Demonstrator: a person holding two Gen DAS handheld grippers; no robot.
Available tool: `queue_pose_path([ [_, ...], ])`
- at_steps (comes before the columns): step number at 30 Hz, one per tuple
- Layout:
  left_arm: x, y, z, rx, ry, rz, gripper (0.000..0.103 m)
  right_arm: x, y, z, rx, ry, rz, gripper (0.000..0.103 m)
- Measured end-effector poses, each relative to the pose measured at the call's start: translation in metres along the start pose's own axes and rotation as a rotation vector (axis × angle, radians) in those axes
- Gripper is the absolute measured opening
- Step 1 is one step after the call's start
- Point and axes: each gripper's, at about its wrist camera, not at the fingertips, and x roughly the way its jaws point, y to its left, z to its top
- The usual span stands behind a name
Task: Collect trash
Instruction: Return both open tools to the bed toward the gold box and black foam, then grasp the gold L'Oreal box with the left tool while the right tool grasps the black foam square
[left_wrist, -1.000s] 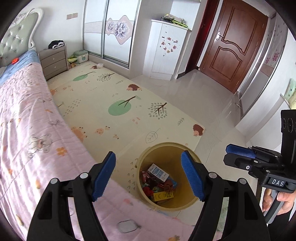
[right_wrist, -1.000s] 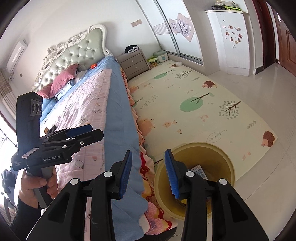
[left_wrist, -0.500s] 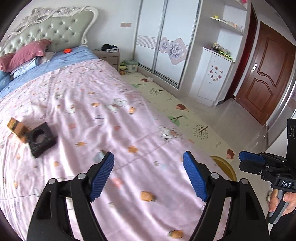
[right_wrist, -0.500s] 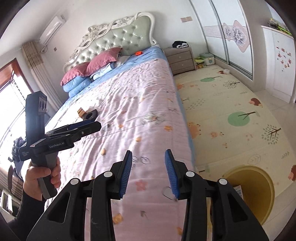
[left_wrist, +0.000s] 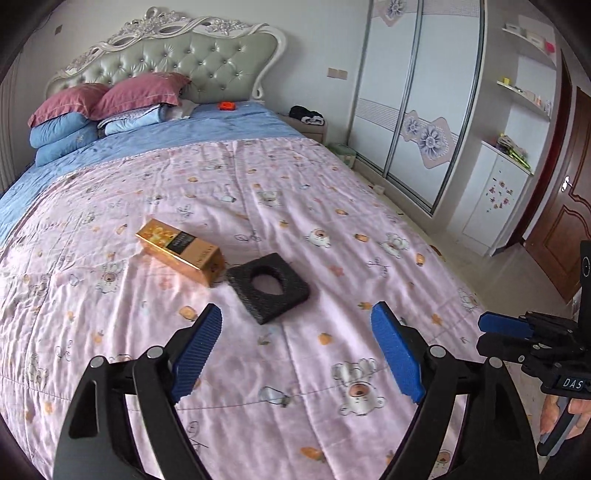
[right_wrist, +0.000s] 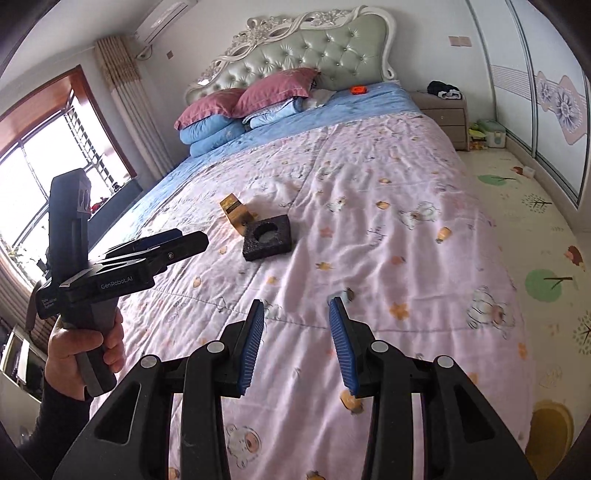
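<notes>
A: What lies ahead of the left hand-held gripper (left_wrist: 295, 354)?

B: Open quilt (left_wrist: 332, 229), flat and bare up to the foam block (left_wrist: 269, 287). The gold box (left_wrist: 181, 251) sits just beyond it, the two touching or nearly so, I can't tell which.

A: Any room round them?

B: Bare quilt on every side, so both can be come at from left, right or behind. Pillows (left_wrist: 107, 96) and folded bedding (left_wrist: 62, 136) crowd only the headboard end, well apart.

A: And the right hand-held gripper (right_wrist: 295, 347)?

B: Nothing between its jaws, clear quilt ahead. The left one hangs off to its side, apart from it. The bin (right_wrist: 550, 432) stands on the floor beside the bed.
</notes>
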Motion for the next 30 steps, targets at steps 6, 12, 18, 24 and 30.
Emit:
queue_pose_path([
  [6, 0.006, 0.046, 0.009, -0.067, -0.011, 0.039, 0.086, 0.044, 0.022, 0.028, -0.045, 0.039, 0.015, 0.037],
  [12, 0.022, 0.082, 0.02, -0.13, -0.022, 0.084, 0.093, 0.091, 0.034, 0.047, -0.096, 0.086, 0.007, 0.047],
  [18, 0.05, 0.104, 0.033, -0.183, -0.011, 0.103, 0.094, 0.133, 0.035, 0.063, -0.109, 0.112, -0.029, 0.047],
  [24, 0.068, 0.113, 0.044, -0.208, -0.011, 0.105, 0.094, 0.17, 0.028, 0.076, -0.112, 0.144, -0.075, 0.047],
  [30, 0.085, 0.122, 0.047, -0.23, 0.016, 0.129, 0.094, 0.204, 0.029, 0.076, -0.167, 0.171, -0.154, 0.046],
])
